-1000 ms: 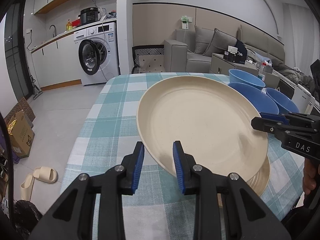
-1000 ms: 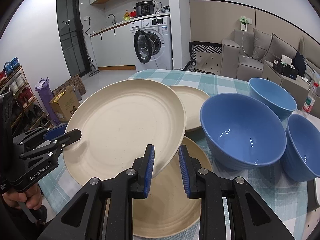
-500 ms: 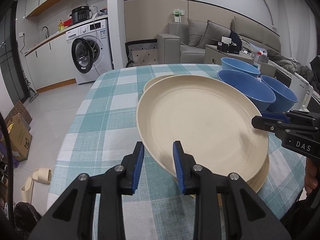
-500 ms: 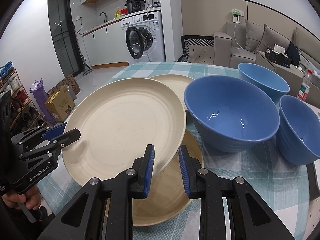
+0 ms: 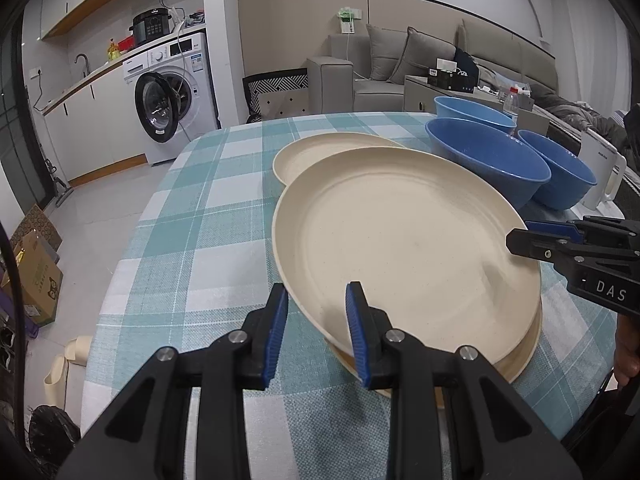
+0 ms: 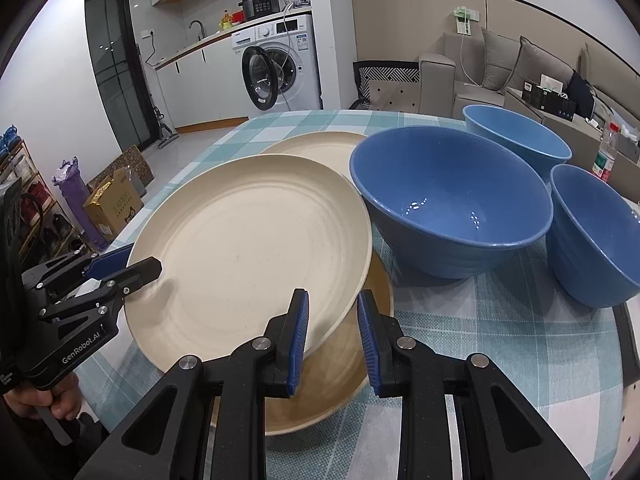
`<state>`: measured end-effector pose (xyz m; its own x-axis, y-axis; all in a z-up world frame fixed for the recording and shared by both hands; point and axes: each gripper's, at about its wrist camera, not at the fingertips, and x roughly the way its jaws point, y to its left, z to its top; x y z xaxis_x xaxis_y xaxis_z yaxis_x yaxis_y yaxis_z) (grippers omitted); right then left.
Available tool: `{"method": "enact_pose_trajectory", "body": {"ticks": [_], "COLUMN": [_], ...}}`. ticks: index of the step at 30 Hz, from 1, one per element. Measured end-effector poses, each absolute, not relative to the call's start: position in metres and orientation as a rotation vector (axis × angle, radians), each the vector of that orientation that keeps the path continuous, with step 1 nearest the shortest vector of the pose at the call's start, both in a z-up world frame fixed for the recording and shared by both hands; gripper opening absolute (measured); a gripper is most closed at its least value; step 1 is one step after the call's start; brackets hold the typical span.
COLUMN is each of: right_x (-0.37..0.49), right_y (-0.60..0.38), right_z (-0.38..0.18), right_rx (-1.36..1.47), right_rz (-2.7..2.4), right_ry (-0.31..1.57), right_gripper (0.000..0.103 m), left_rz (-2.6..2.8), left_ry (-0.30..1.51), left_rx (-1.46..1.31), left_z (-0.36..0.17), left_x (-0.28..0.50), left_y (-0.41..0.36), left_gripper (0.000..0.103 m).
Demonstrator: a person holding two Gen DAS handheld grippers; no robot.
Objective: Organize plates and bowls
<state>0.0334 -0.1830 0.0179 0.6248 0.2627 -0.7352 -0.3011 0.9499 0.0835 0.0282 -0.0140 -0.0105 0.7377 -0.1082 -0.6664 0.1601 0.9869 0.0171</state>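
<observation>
A large cream plate (image 5: 404,248) (image 6: 248,248) is held between both grippers, low over a second cream plate (image 5: 520,356) (image 6: 332,376) on the checked table. My left gripper (image 5: 316,328) straddles its left rim, which sits between the fingers. My right gripper (image 6: 332,332) straddles the opposite rim the same way. A third cream plate (image 5: 320,152) (image 6: 316,148) lies further back. Three blue bowls (image 6: 448,200) (image 6: 516,140) (image 6: 596,236) stand to the right.
The table has a teal checked cloth (image 5: 200,220). A white kettle (image 5: 604,176) and a bottle (image 6: 604,156) stand at the right edge. A washing machine (image 5: 172,92) and a sofa (image 5: 400,64) are beyond the table.
The held plate has come down and levelled close over the plate beneath. Both grippers moved with it, and the rear plate and bowls show more.
</observation>
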Motion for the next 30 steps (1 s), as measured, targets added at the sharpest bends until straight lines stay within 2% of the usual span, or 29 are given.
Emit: {"method": "enact_pose_trajectory", "body": {"ticks": [30], "right_x": [0.026], "right_y": [-0.185], "right_z": [0.006], "right_rx": [-0.074], "right_rz": [0.285], "right_ry": [0.883], "right_gripper": [0.027], "left_rz": [-0.168], "left_ry": [0.78], "left_rx": [0.127], "left_z": [-0.021], "left_x": [0.028], "left_y": [-0.027], "left_gripper": [0.028]}}
